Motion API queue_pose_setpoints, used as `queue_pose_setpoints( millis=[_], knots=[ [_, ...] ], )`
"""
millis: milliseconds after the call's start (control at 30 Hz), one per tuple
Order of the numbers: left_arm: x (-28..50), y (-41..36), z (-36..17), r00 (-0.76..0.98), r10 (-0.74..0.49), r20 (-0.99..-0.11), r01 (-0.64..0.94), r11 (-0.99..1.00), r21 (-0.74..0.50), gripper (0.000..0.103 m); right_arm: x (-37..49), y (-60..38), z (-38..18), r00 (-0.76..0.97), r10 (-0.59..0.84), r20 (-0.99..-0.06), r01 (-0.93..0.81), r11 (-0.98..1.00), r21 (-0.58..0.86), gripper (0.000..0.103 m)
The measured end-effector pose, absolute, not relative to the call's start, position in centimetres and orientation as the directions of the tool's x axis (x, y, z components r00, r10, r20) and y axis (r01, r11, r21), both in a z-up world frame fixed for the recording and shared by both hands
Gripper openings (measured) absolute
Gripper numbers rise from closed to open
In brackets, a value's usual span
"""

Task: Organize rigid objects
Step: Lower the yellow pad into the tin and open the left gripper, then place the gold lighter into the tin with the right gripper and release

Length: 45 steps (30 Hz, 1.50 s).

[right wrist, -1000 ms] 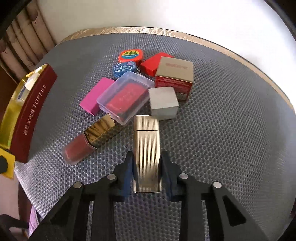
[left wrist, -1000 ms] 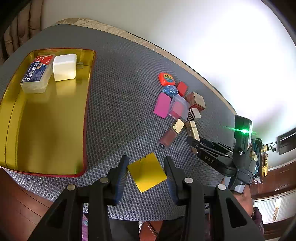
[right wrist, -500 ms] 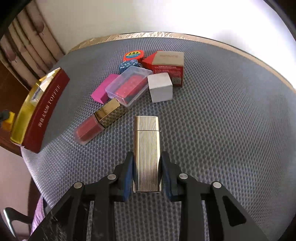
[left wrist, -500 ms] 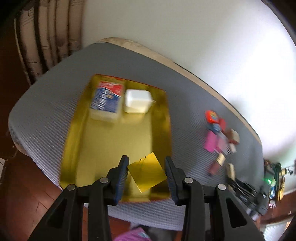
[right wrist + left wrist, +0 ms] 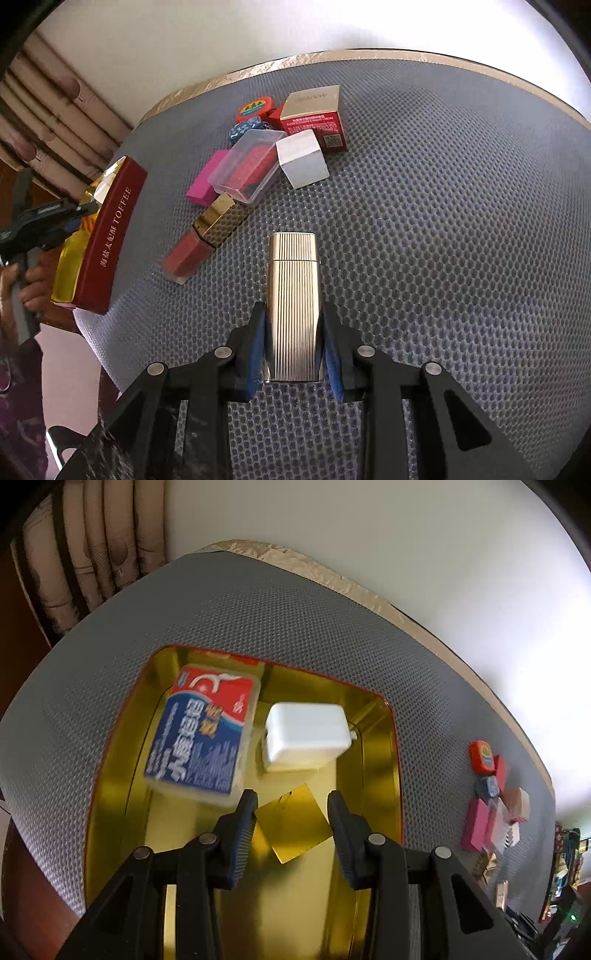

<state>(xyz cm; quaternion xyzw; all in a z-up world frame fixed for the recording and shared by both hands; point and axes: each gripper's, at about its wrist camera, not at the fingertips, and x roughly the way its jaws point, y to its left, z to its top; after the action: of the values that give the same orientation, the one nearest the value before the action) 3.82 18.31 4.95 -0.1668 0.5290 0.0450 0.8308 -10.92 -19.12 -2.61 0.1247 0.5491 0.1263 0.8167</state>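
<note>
In the left wrist view my left gripper [image 5: 291, 812] is shut on a flat yellow square [image 5: 291, 823], held by two opposite corners just above the gold tin tray [image 5: 391, 746]. In the tray lie a clear box with a blue and red label [image 5: 207, 734] and a white block [image 5: 306, 734]. In the right wrist view my right gripper [image 5: 293, 312] is shut on a ribbed gold case [image 5: 293, 295], lifted over the grey mesh mat [image 5: 443, 221]. The tray's red side wall [image 5: 110, 236] shows at the left.
A pile sits on the mat beyond the case: lipstick tube [image 5: 201, 240], pink block [image 5: 203, 182], clear case [image 5: 247, 166], white cube [image 5: 303, 158], red and gold box [image 5: 317, 114], orange tape measure [image 5: 255, 109]. A person's hand [image 5: 22, 291] holds the left gripper. Curtains hang at the far left.
My left gripper carried the yellow square from over the mat to above the tray and came closer to it. My right gripper drew the gold case back from the pile.
</note>
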Motion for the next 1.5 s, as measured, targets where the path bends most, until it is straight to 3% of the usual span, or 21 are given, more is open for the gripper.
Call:
queue_pose_setpoints(
  millis=[333, 667, 833, 1167, 1500],
  knots=[
    [4.4, 16.4, 6.8, 0.491, -0.008, -0.871, -0.174, 0.979, -0.107, 0.044, -10.9, -18.7, -2.6, 0.367, 0.347, -0.863, -0.055, 0.934, 0.352, 0.027],
    [-7.8, 16.9, 11.0, 0.602, -0.029, -0.798, -0.242, 0.946, -0.217, 0.049, -11.4, -19.6, -0.6, 0.367, 0.447, -0.816, -0.057, 0.886, 0.460, 0.027],
    [-13.9, 18.9, 10.9, 0.616, 0.047, -0.786, -0.323, 0.925, -0.198, 0.049, -11.8, -18.1, 2.2, 0.360, 0.529, -0.768, -0.100, 0.841, 0.532, 0.027],
    [-17.3, 22.1, 8.7, 0.579, 0.197, -0.791, -0.433, 0.897, -0.093, 0.049, -8.3, -2.5, 8.3, 0.232, 0.671, -0.705, -0.379, 0.729, 0.569, 0.027],
    [-17.1, 21.8, 8.2, 0.584, 0.162, -0.795, -0.384, 0.919, -0.095, 0.049, -3.6, 12.1, 2.4, 0.038, 0.594, -0.804, -0.435, 0.734, 0.522, 0.027]
  ],
)
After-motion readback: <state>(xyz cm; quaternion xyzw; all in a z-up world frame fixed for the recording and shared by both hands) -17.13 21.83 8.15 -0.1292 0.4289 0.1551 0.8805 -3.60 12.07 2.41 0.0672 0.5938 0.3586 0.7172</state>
